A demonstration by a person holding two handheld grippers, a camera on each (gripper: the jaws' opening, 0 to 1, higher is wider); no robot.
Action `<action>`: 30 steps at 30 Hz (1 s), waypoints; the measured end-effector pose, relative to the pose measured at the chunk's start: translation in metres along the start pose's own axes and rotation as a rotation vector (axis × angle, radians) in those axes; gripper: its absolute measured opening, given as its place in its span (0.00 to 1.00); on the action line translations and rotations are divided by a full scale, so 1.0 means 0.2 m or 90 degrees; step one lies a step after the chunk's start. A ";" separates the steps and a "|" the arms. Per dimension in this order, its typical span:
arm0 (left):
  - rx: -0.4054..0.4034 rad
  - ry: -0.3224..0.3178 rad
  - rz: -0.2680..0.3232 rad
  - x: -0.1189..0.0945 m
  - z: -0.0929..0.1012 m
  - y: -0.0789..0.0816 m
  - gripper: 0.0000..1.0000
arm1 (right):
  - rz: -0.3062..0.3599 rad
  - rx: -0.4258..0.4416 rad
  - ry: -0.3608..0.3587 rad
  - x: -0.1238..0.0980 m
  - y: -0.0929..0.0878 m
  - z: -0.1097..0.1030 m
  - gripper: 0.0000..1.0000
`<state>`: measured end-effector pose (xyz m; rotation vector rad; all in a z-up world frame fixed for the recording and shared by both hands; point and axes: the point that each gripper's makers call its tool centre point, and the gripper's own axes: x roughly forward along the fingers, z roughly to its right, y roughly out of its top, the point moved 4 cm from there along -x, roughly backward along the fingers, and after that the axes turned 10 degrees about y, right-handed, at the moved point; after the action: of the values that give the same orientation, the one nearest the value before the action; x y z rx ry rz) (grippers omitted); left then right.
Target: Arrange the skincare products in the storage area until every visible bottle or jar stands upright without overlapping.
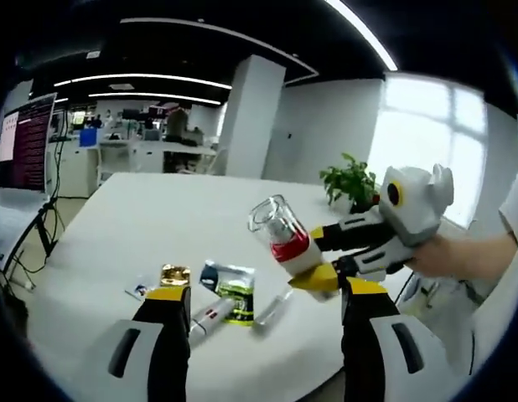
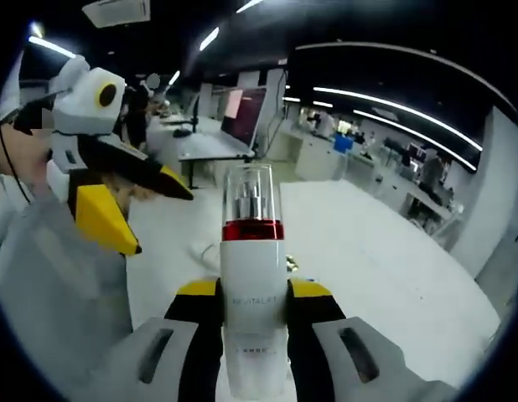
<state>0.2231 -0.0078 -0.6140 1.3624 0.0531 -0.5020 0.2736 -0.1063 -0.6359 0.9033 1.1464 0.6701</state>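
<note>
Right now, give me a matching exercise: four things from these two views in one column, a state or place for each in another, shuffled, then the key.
1. pump bottle
2. left gripper
3. green sachet
4. potted plant

a. open, holding nothing
b. lying flat on the white table
c. clamped in the right gripper, off the table
d. standing at the table's far edge

Pairs: 1-c, 2-a, 3-b, 4-d

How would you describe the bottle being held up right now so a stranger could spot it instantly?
Start at the big white table, then look above its near edge, where the right claw is shut on a bottle in the air. It is white with a red band and a clear cap, unlike the small packets lying flat below.
</note>
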 end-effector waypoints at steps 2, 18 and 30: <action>0.002 -0.007 0.012 0.01 0.02 0.02 0.74 | 0.007 0.002 0.001 0.00 0.01 -0.03 0.28; -0.035 -0.063 0.083 0.04 0.17 0.09 0.55 | 0.073 0.020 -0.019 -0.07 0.11 -0.18 0.28; -0.076 -0.066 0.123 0.04 0.24 0.12 0.34 | 0.109 0.026 -0.032 -0.15 0.14 -0.21 0.27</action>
<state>0.2266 -0.0526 -0.5846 1.2096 -0.1301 -0.3996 0.2253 -0.1069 -0.6038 1.0548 1.0491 0.7610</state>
